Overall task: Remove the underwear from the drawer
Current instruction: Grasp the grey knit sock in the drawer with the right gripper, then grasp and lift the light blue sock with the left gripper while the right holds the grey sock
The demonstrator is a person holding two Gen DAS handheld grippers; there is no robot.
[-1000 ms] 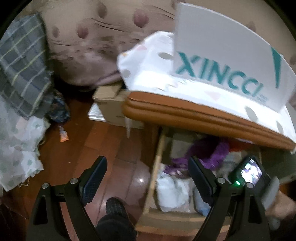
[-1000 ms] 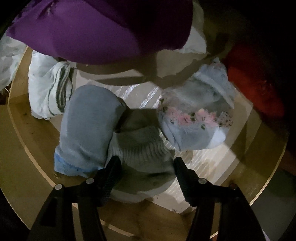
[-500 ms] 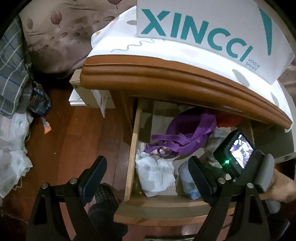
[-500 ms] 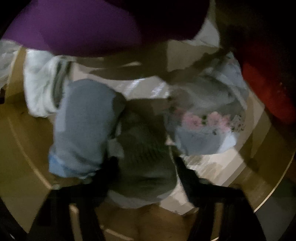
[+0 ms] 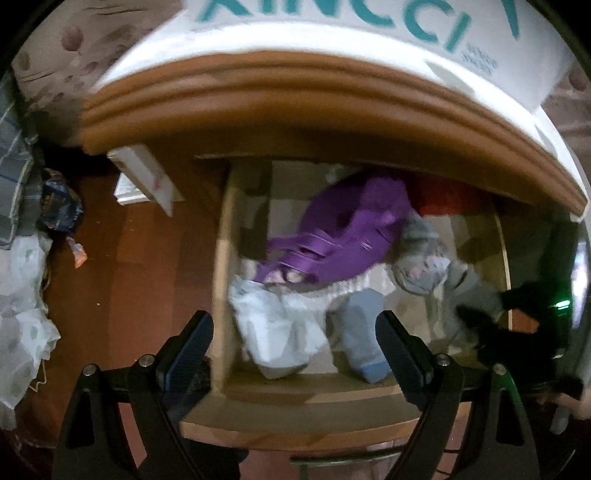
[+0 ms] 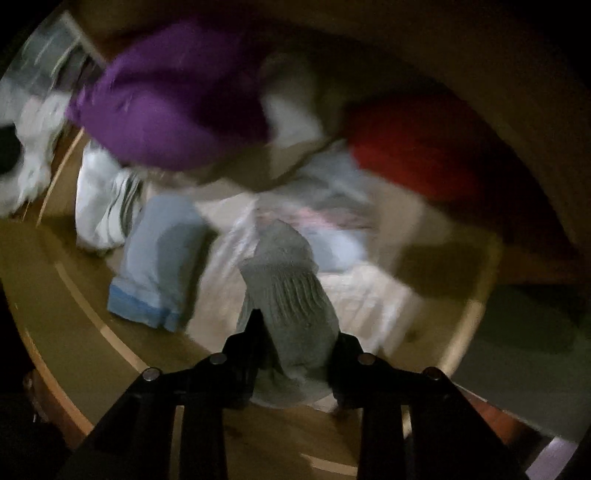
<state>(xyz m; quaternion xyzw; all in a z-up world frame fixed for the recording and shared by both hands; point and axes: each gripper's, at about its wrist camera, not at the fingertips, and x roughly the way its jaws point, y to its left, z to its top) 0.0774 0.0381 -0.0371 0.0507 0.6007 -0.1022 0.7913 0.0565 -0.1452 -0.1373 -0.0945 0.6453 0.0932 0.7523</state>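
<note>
grey underwear (image 6: pixel 291 295) pinched (ribbed band) between right gripper (image 6: pixel 295 343) closing jaws

The open drawer (image 5: pixel 295 384) juts out from under the top of the bedside cabinet (image 5: pixel 332 96), and a printed box (image 5: pixel 369 22) sits on a cloth on that top. Inside the drawer a strappy garment (image 5: pixel 347 236) lies toward the back with another bundle (image 5: pixel 443 192) tucked behind it on the right, a crumpled cloth (image 5: pixel 273 332) fills the front left corner, and a folded pair of underwear (image 5: pixel 362 332) lies just to its right. Further right the right gripper (image 6: pixel 295 350) pinches a ribbed garment (image 6: pixel 291 295) above the drawer floor, while the left gripper (image 5: pixel 295 339) hangs over the drawer's front left part; a flat carton (image 5: pixel 144 177) lies on the floor (image 5: pixel 140 266) left of the cabinet.
</note>
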